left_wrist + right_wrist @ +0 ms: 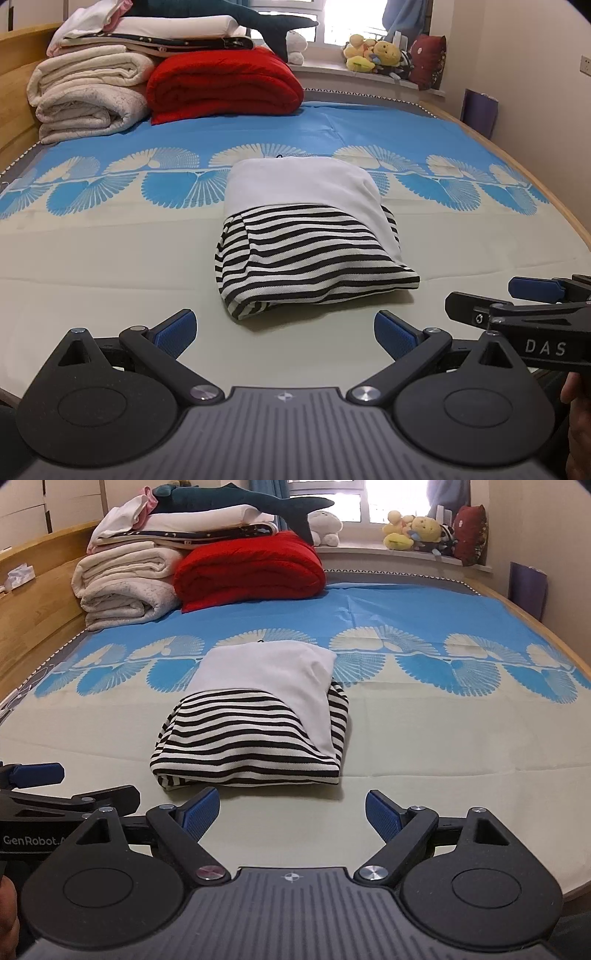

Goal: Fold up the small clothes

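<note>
Striped garment (314,254) lies folded, untouched; both grippers' fingers (177,328) (384,818) spread wide, empty.

Bedroom. Wooden-framed bed (33,602) fills frame, covered by cream sheet (443,738) with blue fan-pattern band. Upper left: stacked cream blankets (122,587), red quilt (251,568) just beside. Top centre: bright window (325,498), blue curtain (402,16) at its right. Windowsill (332,70) holds plush toys (373,55). Pale wall (535,55) at right.
</note>
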